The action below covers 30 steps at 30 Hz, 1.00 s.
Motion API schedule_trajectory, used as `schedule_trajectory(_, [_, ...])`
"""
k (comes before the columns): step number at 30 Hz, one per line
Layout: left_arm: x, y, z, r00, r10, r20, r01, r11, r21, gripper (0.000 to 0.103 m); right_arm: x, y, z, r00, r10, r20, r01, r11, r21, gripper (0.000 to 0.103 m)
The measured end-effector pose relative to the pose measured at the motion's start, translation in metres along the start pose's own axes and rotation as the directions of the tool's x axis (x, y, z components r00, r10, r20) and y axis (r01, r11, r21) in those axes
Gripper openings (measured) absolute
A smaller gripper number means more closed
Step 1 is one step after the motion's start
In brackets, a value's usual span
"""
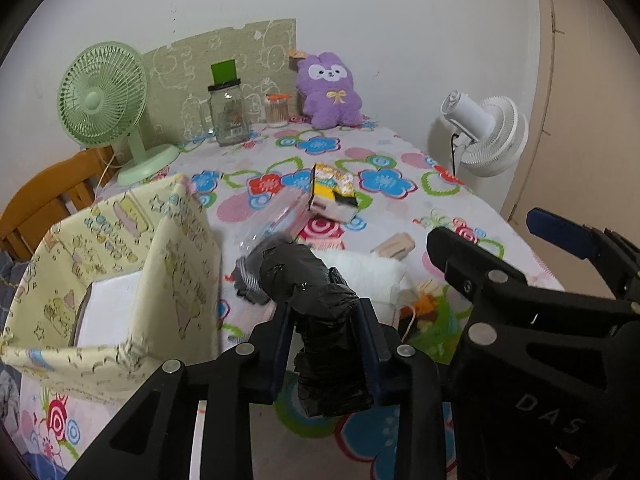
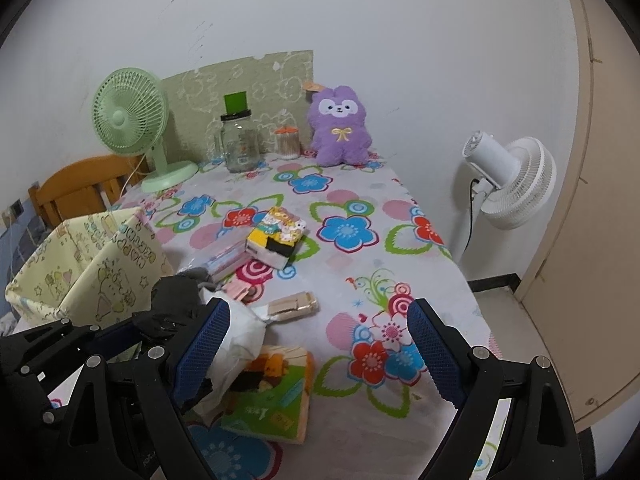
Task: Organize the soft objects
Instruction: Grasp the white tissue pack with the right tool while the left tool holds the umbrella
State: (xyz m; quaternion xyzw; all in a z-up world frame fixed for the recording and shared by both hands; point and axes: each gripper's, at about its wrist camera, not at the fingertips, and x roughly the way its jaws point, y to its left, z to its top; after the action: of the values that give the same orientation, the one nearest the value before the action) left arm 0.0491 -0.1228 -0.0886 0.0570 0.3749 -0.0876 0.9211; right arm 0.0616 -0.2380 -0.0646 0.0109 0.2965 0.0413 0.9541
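— What is the black bundle made of?
— Crinkled, glossy plastic film. Just left of it, the storage box is matt printed cloth.
— And the plush rabbit?
— Fuzzy purple fabric.

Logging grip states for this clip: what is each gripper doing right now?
Left gripper: shut on the black plastic bundle.
Right gripper: open, holding nothing.
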Motion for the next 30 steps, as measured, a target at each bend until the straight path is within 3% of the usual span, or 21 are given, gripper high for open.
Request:
schedule_trajectory(23, [0.01,0.009,-0.018,1.0,-0.023,-0.019,0.023,0.999,-0.022,0.031,0.035,0.02,-0.02,0.989,0.059,-0.135,-0.06,0.998,-0.001,0.085])
schedule_trajectory(30, [0.013,0.011,-0.016,0.999,-0.03,-0.024,0.029,0.999,-0.025,0.031,0.052,0.027,-0.018,0.972,0.144,-0.183,-0.142,0.99,0.026,0.07])
